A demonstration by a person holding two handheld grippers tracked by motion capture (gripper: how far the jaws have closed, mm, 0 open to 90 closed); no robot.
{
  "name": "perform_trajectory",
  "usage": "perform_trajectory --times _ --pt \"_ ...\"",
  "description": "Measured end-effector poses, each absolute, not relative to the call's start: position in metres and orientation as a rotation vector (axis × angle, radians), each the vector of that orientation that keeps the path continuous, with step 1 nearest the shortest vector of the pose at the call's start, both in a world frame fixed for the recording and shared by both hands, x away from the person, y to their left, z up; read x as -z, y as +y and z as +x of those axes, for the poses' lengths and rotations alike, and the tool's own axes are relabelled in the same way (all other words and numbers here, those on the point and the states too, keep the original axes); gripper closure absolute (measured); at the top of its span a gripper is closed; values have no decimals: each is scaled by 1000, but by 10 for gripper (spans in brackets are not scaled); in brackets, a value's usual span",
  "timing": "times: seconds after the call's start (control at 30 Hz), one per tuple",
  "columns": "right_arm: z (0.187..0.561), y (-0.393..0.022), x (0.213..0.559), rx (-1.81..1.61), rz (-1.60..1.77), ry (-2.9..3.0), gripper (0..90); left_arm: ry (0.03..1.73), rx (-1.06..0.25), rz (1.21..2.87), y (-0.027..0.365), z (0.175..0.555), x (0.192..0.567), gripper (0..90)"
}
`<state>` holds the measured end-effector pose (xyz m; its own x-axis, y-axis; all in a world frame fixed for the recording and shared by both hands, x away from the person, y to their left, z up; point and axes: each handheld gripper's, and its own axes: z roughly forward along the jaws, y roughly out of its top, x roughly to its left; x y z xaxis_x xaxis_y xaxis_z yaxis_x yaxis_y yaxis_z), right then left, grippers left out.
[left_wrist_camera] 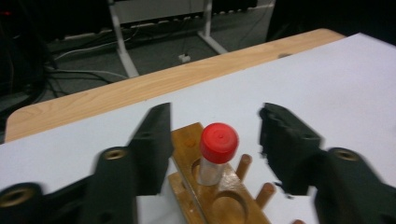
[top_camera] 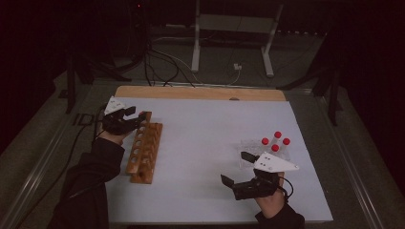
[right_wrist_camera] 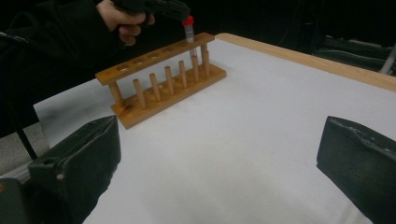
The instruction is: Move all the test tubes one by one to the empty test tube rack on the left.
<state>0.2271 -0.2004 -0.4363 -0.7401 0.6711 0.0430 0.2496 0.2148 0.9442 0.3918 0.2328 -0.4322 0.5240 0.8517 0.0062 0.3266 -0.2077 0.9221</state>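
Red-capped clear plastic tube (left_wrist_camera: 217, 151) stands upright in the end hole of the wooden peg rack (top_camera: 143, 151). Left tool (left_wrist_camera: 212, 135) straddles it, jaws parted, pads clear: tube seated. Right tool (top_camera: 237, 167) rests wide, well apart from the rack, holding nothing.

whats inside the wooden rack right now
One red-capped tube stands in the end hole of the wooden rack, between the open jaws of the left gripper. The other holes look empty. The tube's lower end is hidden by the rack's top board.
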Motion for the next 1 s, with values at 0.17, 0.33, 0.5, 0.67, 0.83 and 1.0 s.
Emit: perform_trajectory --times 0.17,0.33,0.5,0.67,0.83,1.0 --pt "226 -205 430 -1538 860 2098 0 934 -627 1759 234 375 421 160" --pt "224 -214 426 -1528 871 2066 0 883 -569 1754 232 355 414 35" --pt "222 -224 422 -1510 883 2031 0 797 -520 1788 224 332 417 15" --pt "220 -234 422 -1475 928 2008 0 737 -472 1801 216 310 426 15" --pt "217 -248 426 -1428 971 1973 0 686 -427 1820 207 290 436 15" --pt "215 -267 431 -1375 1037 1934 0 650 -394 1820 202 273 442 15"
